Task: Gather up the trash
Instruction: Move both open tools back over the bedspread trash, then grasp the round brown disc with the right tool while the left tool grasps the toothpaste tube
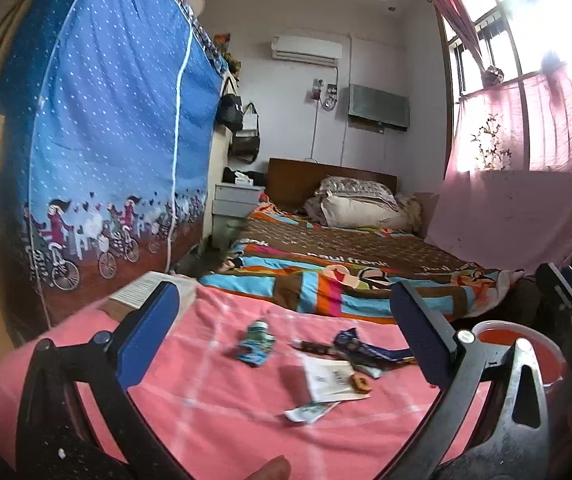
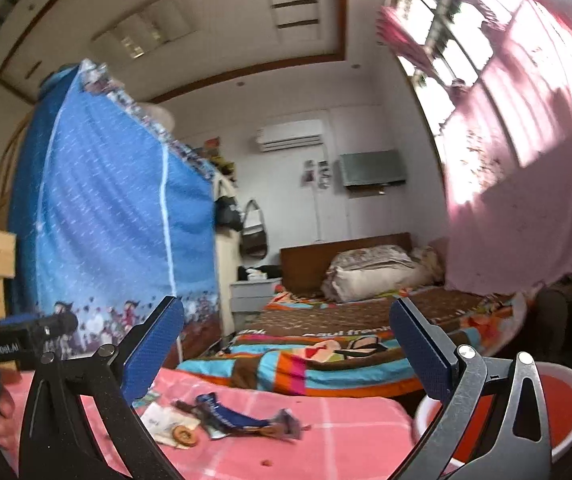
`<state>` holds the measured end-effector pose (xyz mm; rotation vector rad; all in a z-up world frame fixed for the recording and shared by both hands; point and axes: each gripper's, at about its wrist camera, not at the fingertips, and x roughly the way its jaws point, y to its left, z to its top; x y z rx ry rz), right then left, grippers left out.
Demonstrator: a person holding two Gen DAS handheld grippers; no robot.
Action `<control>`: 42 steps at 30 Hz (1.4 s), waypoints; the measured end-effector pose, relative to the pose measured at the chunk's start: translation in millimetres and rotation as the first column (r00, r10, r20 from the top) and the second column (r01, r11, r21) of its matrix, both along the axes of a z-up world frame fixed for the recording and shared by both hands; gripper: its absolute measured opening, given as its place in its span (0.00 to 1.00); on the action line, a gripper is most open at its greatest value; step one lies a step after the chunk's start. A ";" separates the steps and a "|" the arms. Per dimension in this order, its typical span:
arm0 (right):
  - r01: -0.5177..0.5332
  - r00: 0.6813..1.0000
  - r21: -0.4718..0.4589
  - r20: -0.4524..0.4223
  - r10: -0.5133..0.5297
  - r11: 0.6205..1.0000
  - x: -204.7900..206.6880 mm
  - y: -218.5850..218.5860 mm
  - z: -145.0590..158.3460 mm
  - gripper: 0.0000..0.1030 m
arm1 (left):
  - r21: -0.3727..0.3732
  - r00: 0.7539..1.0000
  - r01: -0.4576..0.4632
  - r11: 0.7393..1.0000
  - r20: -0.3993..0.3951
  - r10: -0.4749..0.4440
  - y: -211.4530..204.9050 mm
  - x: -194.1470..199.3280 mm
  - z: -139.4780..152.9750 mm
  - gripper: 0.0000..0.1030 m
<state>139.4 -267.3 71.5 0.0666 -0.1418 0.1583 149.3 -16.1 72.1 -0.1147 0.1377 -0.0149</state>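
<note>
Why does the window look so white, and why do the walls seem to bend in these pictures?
Left wrist view: sunlight blows out the window, washing the pink curtain with glare; straight edges bow from the fisheye lens. Right wrist view: same glare at the window, and the wardrobe cover is smeared by motion blur.

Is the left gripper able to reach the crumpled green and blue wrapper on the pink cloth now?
Probably yes. The left gripper is wide open and empty, and the green and blue wrapper lies alone on the pink cloth, apart from the other scraps, with nothing between.
</note>
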 end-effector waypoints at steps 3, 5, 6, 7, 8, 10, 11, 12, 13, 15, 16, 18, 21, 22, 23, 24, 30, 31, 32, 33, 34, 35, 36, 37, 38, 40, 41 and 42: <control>-0.024 1.000 -0.064 -0.012 0.023 0.998 2.6 18.8 -4.6 1.00 | 0.029 1.000 -0.011 1.000 0.011 0.011 4.7 -5.2 -3.1 1.00; -0.041 0.999 -0.100 -0.027 0.038 0.994 5.1 27.9 -9.1 1.00 | 0.055 1.000 -0.019 0.998 0.020 0.018 7.3 -7.5 -6.7 1.00; -0.046 0.999 -0.115 -0.034 0.042 0.992 6.2 31.3 -11.2 1.00 | 0.066 1.000 -0.020 0.998 0.021 0.019 7.5 -9.3 -8.7 1.00; -0.048 0.998 -0.135 -0.045 0.043 0.990 8.7 35.5 -13.3 1.00 | 0.076 1.000 -0.022 0.997 0.019 0.020 7.7 -9.5 -10.8 1.00; -0.049 0.998 -0.143 -0.051 0.042 0.989 9.8 38.7 -14.9 1.00 | 0.082 1.000 -0.021 0.996 0.014 0.019 8.5 -9.9 -13.2 1.00; -0.067 0.995 -0.150 -0.082 0.055 0.986 15.6 42.8 -18.3 1.00 | 0.076 1.000 -0.014 0.997 0.000 0.015 11.4 -8.9 -16.6 1.00; -0.077 0.993 -0.147 -0.099 0.063 0.986 17.4 43.8 -20.0 1.00 | 0.072 1.000 -0.012 0.997 -0.006 0.013 12.2 -8.0 -16.7 1.00; -0.095 0.989 -0.143 -0.127 0.076 0.985 22.4 45.3 -22.0 1.00 | 0.068 1.000 -0.011 0.998 -0.012 0.012 12.7 -6.6 -16.2 1.00; -0.106 0.986 -0.142 -0.146 0.085 0.984 25.9 48.0 -24.1 1.00 | 0.065 1.000 -0.007 0.998 -0.018 0.009 13.4 -5.2 -16.8 1.00; -0.136 0.973 -0.132 -0.207 0.107 0.982 35.9 50.8 -29.0 1.00 | 0.059 0.999 0.004 0.998 -0.033 -0.002 13.9 -3.3 -20.0 1.00; -0.150 0.966 -0.125 -0.231 0.118 0.981 39.7 52.7 -30.6 1.00 | 0.055 0.999 0.011 0.998 -0.045 -0.009 14.2 -1.5 -21.2 1.00; -0.173 0.951 -0.111 -0.276 0.137 0.979 47.0 53.9 -32.9 1.00 | 0.041 0.997 0.022 0.999 -0.079 -0.019 15.7 4.2 -23.0 1.00; -0.213 0.923 -0.088 -0.346 0.170 0.973 58.5 54.3 -37.0 0.95 | 0.019 0.989 0.041 0.999 -0.145 -0.038 18.4 16.0 -27.6 1.00; -0.229 0.908 -0.078 -0.375 0.184 0.970 63.3 54.6 -38.6 0.87 | 0.010 0.984 0.053 0.999 -0.170 -0.051 18.9 20.4 -29.5 1.00; -0.236 0.901 -0.074 -0.389 0.190 0.969 65.4 55.0 -39.7 0.80 | 0.001 0.979 0.065 0.998 -0.195 -0.063 19.2 25.3 -31.6 1.00; -0.251 0.886 -0.072 -0.420 0.199 0.965 70.1 57.1 -42.3 0.79 | -0.005 0.973 0.076 0.997 -0.219 -0.076 18.9 29.2 -33.9 1.00; -0.350 0.786 -0.064 -0.562 0.256 0.935 90.4 70.4 -56.7 0.47 | -0.063 0.906 0.196 0.979 -0.371 -0.205 11.7 53.3 -50.5 0.77; -0.368 0.764 -0.056 -0.588 0.267 0.928 94.5 72.7 -60.2 0.45 | -0.071 0.894 0.210 0.975 -0.389 -0.221 10.4 56.1 -52.7 0.73; -0.378 0.747 -0.051 -0.607 0.272 0.924 97.8 74.2 -63.0 0.42 | -0.079 0.880 0.229 0.970 -0.410 -0.241 8.3 59.1 -55.5 0.71; -0.384 0.735 -0.046 -0.619 0.276 0.922 99.8 74.8 -64.8 0.41 | -0.085 0.869 0.244 0.966 -0.423 -0.257 6.8 61.0 -57.2 0.67; -0.392 0.720 -0.037 -0.634 0.281 0.919 101.9 75.6 -66.8 0.40 | -0.093 0.852 0.266 0.960 -0.443 -0.279 3.8 63.6 -59.8 0.63; -0.396 0.710 -0.030 -0.644 0.285 0.918 103.3 75.8 -68.0 0.39 | -0.098 0.840 0.281 0.955 -0.455 -0.294 1.8 65.8 -61.7 0.62; -0.399 0.697 -0.020 -0.656 0.289 0.917 105.9 76.1 -69.8 0.39 | -0.104 0.824 0.298 0.949 -0.473 -0.311 -0.7 68.6 -63.9 0.61; -0.404 0.681 -0.009 -0.671 0.295 0.915 109.0 76.4 -71.7 0.37 | -0.108 0.813 0.308 0.945 -0.487 -0.320 -1.7 70.9 -65.6 0.58; -0.411 0.663 0.002 -0.686 0.300 0.912 111.8 76.9 -73.8 0.36 | -0.112 0.797 0.319 0.941 -0.505 -0.331 -3.5 74.1 -67.7 0.56; -0.427 0.633 0.014 -0.709 0.311 0.904 116.8 79.7 -76.4 0.35 | -0.124 0.763 0.340 0.932 -0.544 -0.350 -9.1 80.7 -73.8 0.49; -0.438 0.623 0.017 -0.715 0.317 0.899 117.4 81.5 -77.3 0.35 | -0.128 0.751 0.344 0.930 -0.557 -0.354 -9.9 83.0 -75.9 0.48; -0.443 0.618 0.019 -0.718 0.321 0.896 117.7 82.1 -77.5 0.35 | -0.130 0.739 0.347 0.929 -0.572 -0.357 -11.0 85.1 -78.4 0.45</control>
